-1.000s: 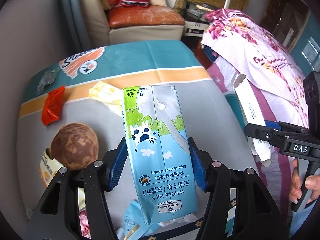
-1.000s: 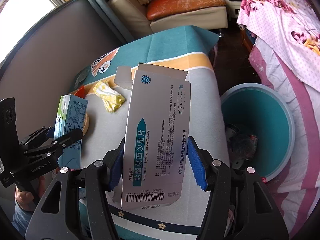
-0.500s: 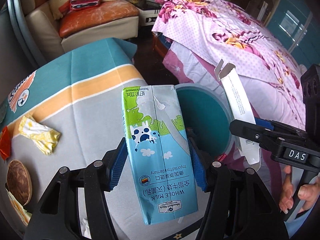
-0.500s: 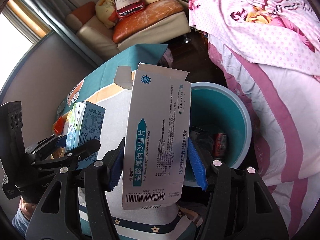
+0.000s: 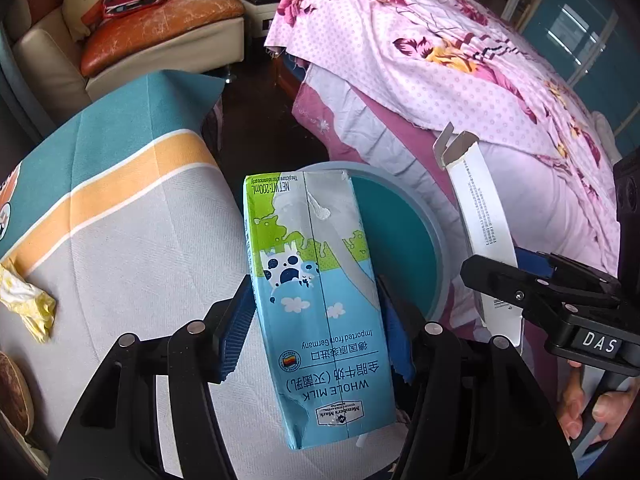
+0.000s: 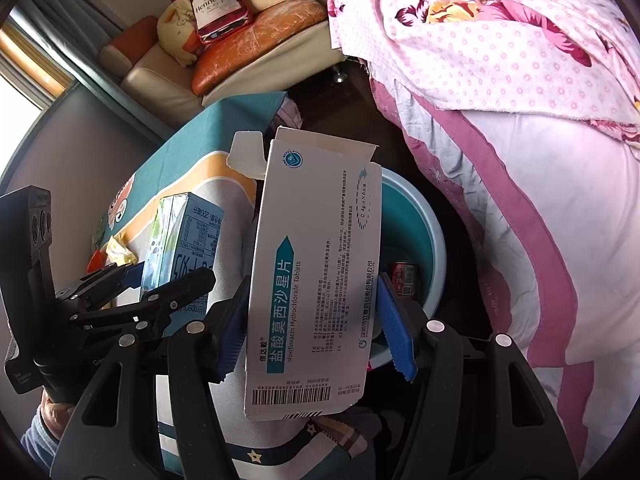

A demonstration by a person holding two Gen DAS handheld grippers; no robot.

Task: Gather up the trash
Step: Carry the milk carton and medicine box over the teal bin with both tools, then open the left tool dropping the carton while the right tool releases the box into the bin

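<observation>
My left gripper (image 5: 318, 330) is shut on a blue and green whole milk carton (image 5: 316, 300), held upright at the table's right edge, in front of a round teal bin (image 5: 404, 248). My right gripper (image 6: 316, 330) is shut on a flattened white tablet box (image 6: 316, 276) with its flaps open. Behind that box the teal bin (image 6: 404, 224) sits on the floor with a red can (image 6: 404, 278) inside. The left wrist view shows the tablet box (image 5: 480, 216) edge-on at the right. The right wrist view has the milk carton (image 6: 180, 248) at the left.
A crumpled yellow wrapper (image 5: 28, 300) and a brown round thing (image 5: 14, 396) lie on the cloth-covered table (image 5: 132, 248). A bed with pink floral covers (image 5: 460, 64) stands right of the bin. A sofa (image 5: 152, 32) is at the back. A hand (image 5: 576, 416) holds the right gripper's handle.
Both grippers have carried their boxes from over the table to the right, toward the bin. The bin has come into view behind the milk carton, and the table's trash has slid off left.
</observation>
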